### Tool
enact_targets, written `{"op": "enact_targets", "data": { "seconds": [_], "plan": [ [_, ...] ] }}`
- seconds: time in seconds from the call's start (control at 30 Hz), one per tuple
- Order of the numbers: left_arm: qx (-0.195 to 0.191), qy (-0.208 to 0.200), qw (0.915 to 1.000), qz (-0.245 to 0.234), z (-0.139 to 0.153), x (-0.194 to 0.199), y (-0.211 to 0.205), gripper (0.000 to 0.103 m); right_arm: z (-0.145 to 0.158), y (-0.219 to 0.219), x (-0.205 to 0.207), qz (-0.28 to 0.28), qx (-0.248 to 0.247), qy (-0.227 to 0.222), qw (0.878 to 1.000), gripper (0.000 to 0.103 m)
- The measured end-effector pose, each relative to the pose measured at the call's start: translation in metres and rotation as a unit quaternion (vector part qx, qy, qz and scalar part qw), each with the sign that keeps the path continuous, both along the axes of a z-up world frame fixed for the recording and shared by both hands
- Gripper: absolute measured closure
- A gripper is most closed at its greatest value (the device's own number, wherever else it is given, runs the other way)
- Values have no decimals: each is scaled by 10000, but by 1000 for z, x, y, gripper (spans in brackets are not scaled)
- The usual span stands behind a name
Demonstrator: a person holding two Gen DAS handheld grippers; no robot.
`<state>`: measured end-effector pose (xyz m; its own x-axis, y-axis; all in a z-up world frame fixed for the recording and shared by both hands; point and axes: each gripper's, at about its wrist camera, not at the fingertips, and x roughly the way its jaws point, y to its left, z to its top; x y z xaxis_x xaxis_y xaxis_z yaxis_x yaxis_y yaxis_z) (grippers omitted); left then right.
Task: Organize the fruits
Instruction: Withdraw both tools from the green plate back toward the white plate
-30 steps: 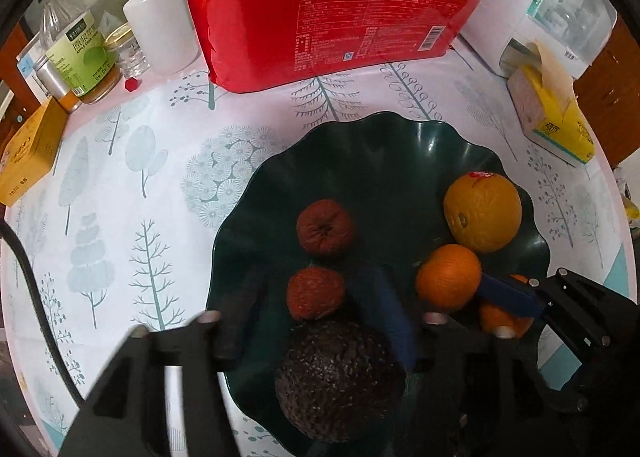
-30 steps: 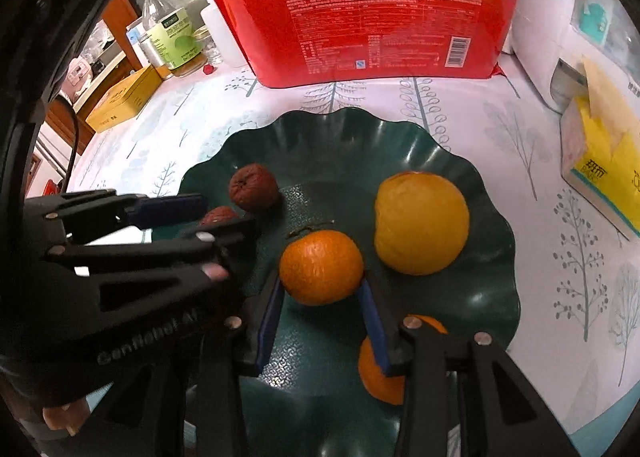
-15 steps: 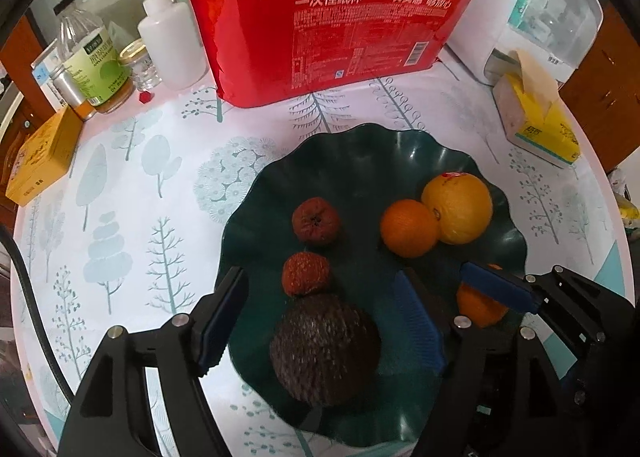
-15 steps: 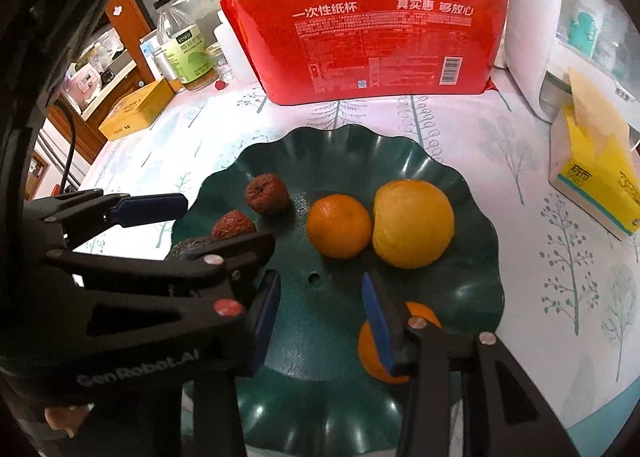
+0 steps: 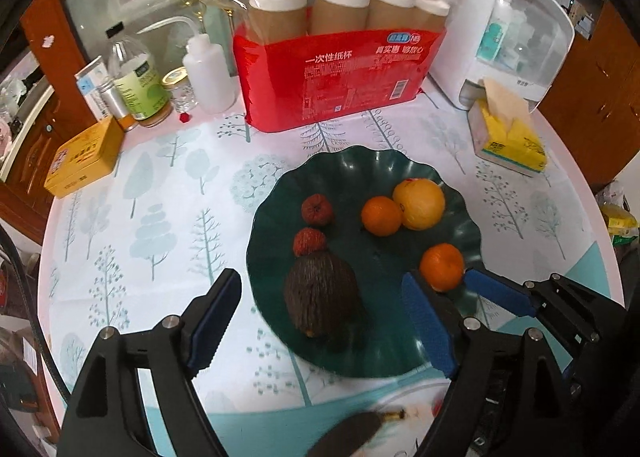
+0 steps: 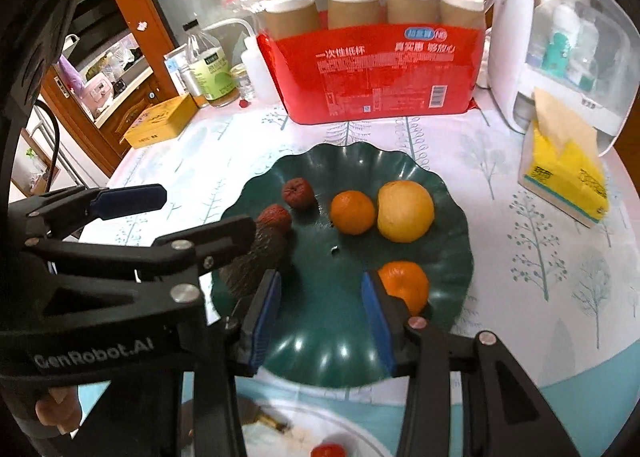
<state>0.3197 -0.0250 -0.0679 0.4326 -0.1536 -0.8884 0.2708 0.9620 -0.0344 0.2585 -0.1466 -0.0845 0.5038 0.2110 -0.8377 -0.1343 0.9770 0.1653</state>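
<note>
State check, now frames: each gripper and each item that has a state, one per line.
left gripper: open, empty
right gripper: open, empty
green plate: upright, holds six fruits
avocado: lying on plate
yellow orange: on plate, touching a tangerine
near tangerine: on plate, apart
cup bag: upright
tissue box: open, tissue sticking out

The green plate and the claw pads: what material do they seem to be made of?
The green plate looks like glossy plastic, perhaps glazed ceramic: its wavy rim and smooth surface throw bright highlights. The blue pads of the left claw look like matte rubber or soft plastic, with a fine ribbed texture; the right claw has similar pads.
</note>
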Motion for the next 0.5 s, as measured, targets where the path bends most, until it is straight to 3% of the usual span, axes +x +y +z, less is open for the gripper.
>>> {"op": "enact_targets", "data": {
  "seconds": [0.5],
  "plan": [
    [-77,-345,9990,283,42,-75,11,16,45,-10,-68,-109,-146,-309,9994,60]
  ]
}}
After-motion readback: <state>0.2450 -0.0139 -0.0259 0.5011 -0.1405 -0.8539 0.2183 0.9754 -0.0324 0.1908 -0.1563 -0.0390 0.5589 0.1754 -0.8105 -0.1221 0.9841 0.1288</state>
